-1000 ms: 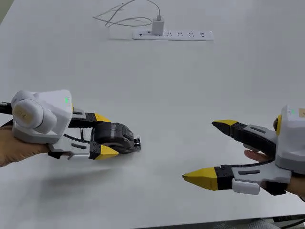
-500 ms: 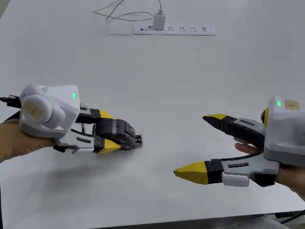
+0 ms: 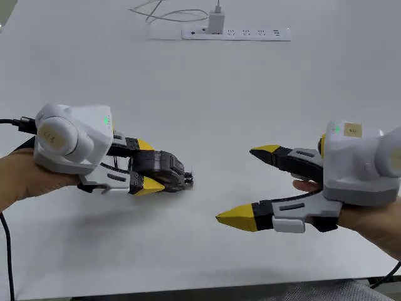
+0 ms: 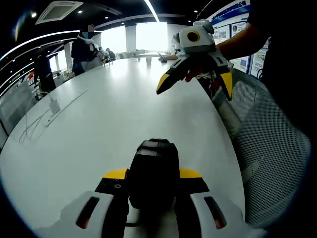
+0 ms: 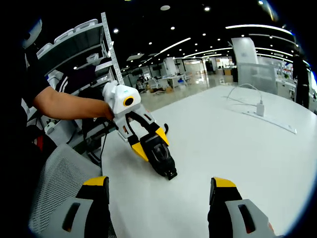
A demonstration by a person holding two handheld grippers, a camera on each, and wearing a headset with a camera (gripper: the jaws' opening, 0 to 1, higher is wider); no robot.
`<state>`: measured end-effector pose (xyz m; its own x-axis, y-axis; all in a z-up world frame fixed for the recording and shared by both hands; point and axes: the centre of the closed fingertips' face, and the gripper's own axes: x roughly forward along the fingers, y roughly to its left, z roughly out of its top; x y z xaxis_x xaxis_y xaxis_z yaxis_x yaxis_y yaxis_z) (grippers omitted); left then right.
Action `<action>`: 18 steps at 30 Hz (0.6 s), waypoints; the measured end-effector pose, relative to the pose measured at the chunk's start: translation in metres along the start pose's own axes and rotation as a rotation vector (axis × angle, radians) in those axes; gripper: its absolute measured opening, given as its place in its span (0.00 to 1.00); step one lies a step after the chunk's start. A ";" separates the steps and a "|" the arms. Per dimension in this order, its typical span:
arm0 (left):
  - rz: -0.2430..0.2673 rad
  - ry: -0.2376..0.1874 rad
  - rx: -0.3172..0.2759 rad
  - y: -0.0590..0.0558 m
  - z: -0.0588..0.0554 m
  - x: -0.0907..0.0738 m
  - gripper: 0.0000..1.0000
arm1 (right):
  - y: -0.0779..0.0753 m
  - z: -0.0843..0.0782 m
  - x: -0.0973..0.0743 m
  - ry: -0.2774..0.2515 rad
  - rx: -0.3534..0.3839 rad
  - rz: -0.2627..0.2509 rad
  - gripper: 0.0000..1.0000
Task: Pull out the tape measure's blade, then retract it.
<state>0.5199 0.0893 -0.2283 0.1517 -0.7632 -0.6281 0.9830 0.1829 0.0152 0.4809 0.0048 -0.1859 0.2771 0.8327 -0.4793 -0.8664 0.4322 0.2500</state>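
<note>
A black tape measure point(image 3: 161, 169) rests on the white table, held between the yellow-tipped jaws of my left gripper point(image 3: 148, 167), which is shut on it. Its blade tip point(image 3: 188, 180) pokes out toward the right. In the left gripper view the tape measure point(image 4: 154, 171) sits between the jaws, and the right gripper point(image 4: 195, 82) hovers farther off. My right gripper point(image 3: 250, 185) stands open to the right of the tape measure, apart from it, with nothing between its fingers. The right gripper view shows the tape measure point(image 5: 161, 151) ahead between its spread jaws.
A white power strip point(image 3: 237, 33) with a plugged-in charger and a coiled cable point(image 3: 166, 12) lies at the far edge of the table. A black cable point(image 3: 7, 251) hangs at the left. A mesh chair point(image 4: 267, 158) stands beside the table.
My right gripper has moved left toward the tape measure, still open. My left gripper stays shut on the tape measure; the head camera has shifted.
</note>
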 end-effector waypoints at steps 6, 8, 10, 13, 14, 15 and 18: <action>-0.007 0.006 0.003 0.000 0.000 0.000 0.30 | 0.000 -0.001 0.015 0.019 -0.063 0.030 0.68; -0.008 0.010 0.004 0.000 0.000 0.000 0.30 | -0.001 -0.003 0.021 0.039 -0.092 0.037 0.64; -0.009 0.014 0.008 -0.001 0.000 0.000 0.30 | -0.005 -0.007 0.026 0.054 -0.119 0.037 0.60; -0.009 0.015 0.011 -0.001 0.000 0.000 0.30 | -0.007 -0.010 0.034 0.078 -0.161 0.045 0.50; -0.009 0.016 0.011 -0.001 0.000 0.000 0.30 | -0.009 -0.011 0.036 0.082 -0.171 0.048 0.49; -0.010 0.017 0.012 -0.001 -0.001 0.000 0.30 | -0.009 -0.010 0.039 0.085 -0.180 0.053 0.47; -0.011 0.020 0.015 0.000 -0.001 0.000 0.30 | -0.008 -0.008 0.047 0.092 -0.210 0.073 0.43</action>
<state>0.5195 0.0894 -0.2291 0.1394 -0.7526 -0.6436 0.9860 0.1656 0.0199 0.4973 0.0372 -0.2171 0.1801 0.8201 -0.5431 -0.9529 0.2825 0.1107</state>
